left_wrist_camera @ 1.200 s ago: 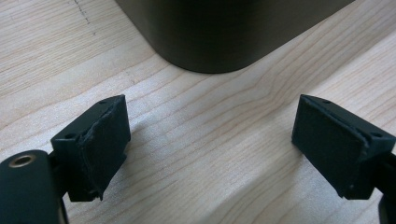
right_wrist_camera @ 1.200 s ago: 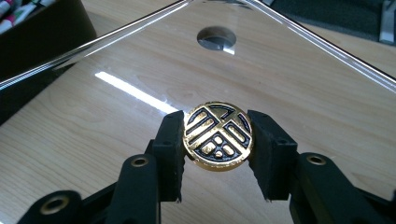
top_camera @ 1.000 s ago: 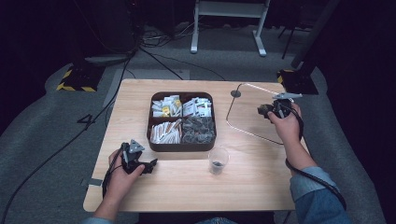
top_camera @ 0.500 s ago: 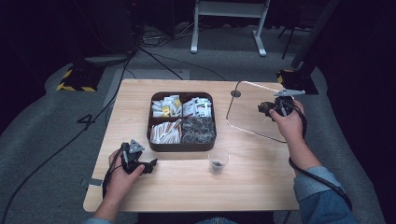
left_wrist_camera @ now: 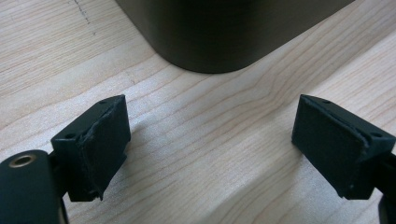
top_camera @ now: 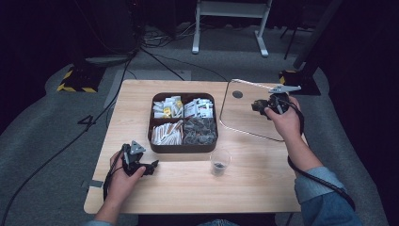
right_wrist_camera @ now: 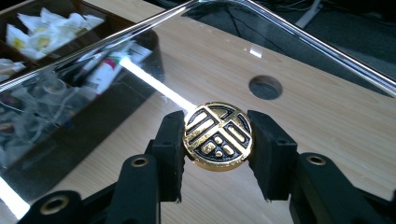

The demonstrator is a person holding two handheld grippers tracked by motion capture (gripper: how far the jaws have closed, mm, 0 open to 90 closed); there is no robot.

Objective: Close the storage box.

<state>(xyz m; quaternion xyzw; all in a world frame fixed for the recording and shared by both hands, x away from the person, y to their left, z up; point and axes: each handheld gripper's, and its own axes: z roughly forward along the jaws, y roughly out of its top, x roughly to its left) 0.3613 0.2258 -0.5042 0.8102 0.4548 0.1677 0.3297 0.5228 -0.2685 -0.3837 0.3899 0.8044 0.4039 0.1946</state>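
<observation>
The glass lid (top_camera: 254, 110) is the thing in hand: my right gripper (right_wrist_camera: 217, 140) clamps its round gold knob (right_wrist_camera: 218, 136) squarely between both pads, and compared with a second ago the lid has tipped up, its far edge now raised off the table (top_camera: 188, 188) just to the right of the brown tray (top_camera: 181, 147), where earlier it lay lower and flatter. I read that as the lift being under way, likely toward setting the lid over the tray, whose four compartments of sachets and tea bags stand uncovered. Through the glass, the right gripper view shows the tray's near corner beneath the tilted pane. In front of the tray a small clear cup (top_camera: 220, 162) stands. My left gripper (left_wrist_camera: 210, 149) rests at the tray's front left corner, jaws apart and empty, unchanged.
</observation>
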